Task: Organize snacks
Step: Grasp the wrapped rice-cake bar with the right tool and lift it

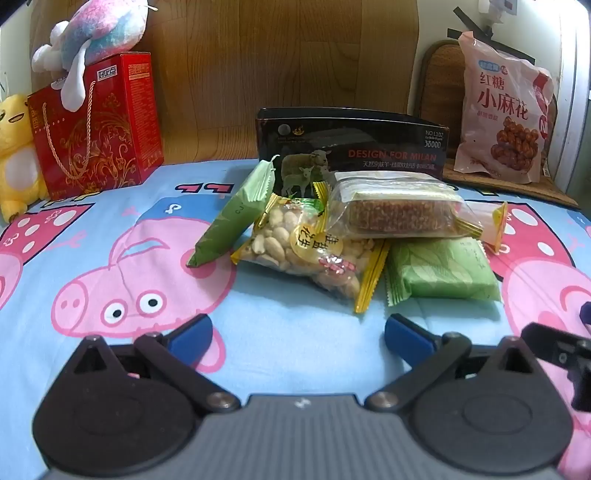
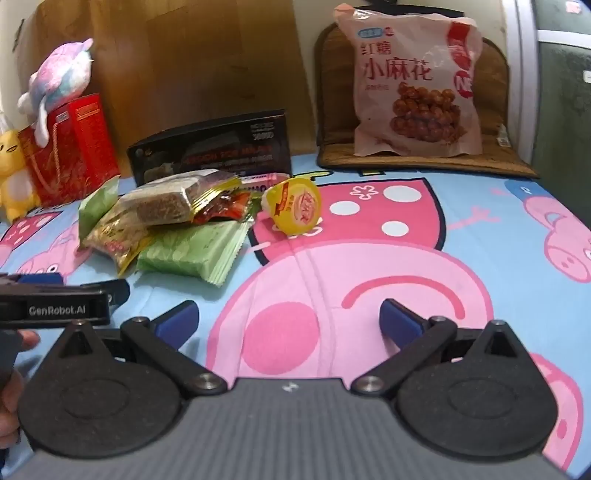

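Note:
A pile of snacks lies on the Peppa Pig sheet in front of a black box. It holds a peanut bag, a brown bar in clear wrap, a flat green pack and a leaning green pack. A yellow jelly cup lies to the right of the pile. My left gripper is open and empty, just short of the pile. My right gripper is open and empty, to the right of the pile.
A red gift box with plush toys stands at the back left. A large pink snack bag leans on a brown cushion at the back right. The left gripper's body shows at the right wrist view's left edge.

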Demonstrator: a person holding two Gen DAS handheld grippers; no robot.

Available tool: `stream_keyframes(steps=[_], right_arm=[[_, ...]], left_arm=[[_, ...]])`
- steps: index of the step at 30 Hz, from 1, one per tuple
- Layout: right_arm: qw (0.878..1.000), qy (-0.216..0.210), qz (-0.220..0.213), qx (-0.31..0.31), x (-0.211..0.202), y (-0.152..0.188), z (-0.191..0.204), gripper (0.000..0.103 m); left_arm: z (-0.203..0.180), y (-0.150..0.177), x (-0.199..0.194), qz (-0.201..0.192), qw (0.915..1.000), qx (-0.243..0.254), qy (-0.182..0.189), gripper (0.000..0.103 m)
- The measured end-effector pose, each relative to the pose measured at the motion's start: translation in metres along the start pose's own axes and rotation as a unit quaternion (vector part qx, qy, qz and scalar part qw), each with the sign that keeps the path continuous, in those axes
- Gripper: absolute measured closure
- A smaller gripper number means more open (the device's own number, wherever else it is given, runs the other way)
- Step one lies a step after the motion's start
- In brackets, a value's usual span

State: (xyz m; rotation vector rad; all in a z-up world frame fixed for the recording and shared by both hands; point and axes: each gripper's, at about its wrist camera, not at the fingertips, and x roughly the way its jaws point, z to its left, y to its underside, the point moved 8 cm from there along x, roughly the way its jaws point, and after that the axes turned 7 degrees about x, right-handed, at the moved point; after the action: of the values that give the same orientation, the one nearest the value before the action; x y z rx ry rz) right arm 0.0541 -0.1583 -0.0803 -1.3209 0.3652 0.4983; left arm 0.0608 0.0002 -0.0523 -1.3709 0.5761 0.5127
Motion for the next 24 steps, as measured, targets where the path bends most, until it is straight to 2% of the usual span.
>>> stream_keyframes(steps=[4,5,8,11,14,15,16,19,21,24], right_arm=[[1.0,-0.018,-0.012,-0.004,-0.006,-0.002,-0.006,0.0],[0.999,-0.036,-0.015,0.013,-0.006,0.0,-0.011,0.0],[0.998,-0.053,-0.017,0.039,-0.005,-0.001,-0.016,0.0],[0.998,-0.057,-0.018,0.037,-0.007,-0.002,-0.016,0.0],[0.998,-0.052,-0.018,0.03,-0.007,0.0,-0.012,0.0],[0.998,-0.05,-0.022,0.03,-0.009,0.001,-0.011,0.005],[0.998,-0.05,-0.029,0.031,-0.012,0.002,-0.01,0.02],[0.994,-0.092,-0.027,0.058,-0.014,-0.002,-0.013,0.047],[0.987,-0.135,-0.017,0.088,-0.01,-0.013,-0.006,0.06],[0.978,-0.183,-0.009,0.102,-0.003,-0.032,0.012,0.063]], left_arm=[[0.0,-0.001,0.0,0.0,1.0,0.006,0.006,0.0],[0.0,-0.001,-0.001,0.001,0.9999,0.01,0.011,0.0],[-0.001,0.004,-0.006,-0.006,0.999,0.029,0.033,0.0],[0.005,0.007,-0.013,-0.016,0.9977,0.029,0.059,0.0],[0.015,0.011,-0.022,-0.035,0.9975,0.01,0.061,0.0],[0.021,0.011,-0.028,-0.05,0.9971,-0.001,0.057,0.0],[0.024,0.01,-0.031,-0.063,0.9964,-0.008,0.057,0.0],[0.033,0.009,-0.036,-0.084,0.9936,-0.04,0.064,0.002],[0.038,0.008,-0.038,-0.096,0.9917,-0.057,0.064,0.008],[0.042,0.007,-0.041,-0.111,0.9898,-0.065,0.061,0.012]])
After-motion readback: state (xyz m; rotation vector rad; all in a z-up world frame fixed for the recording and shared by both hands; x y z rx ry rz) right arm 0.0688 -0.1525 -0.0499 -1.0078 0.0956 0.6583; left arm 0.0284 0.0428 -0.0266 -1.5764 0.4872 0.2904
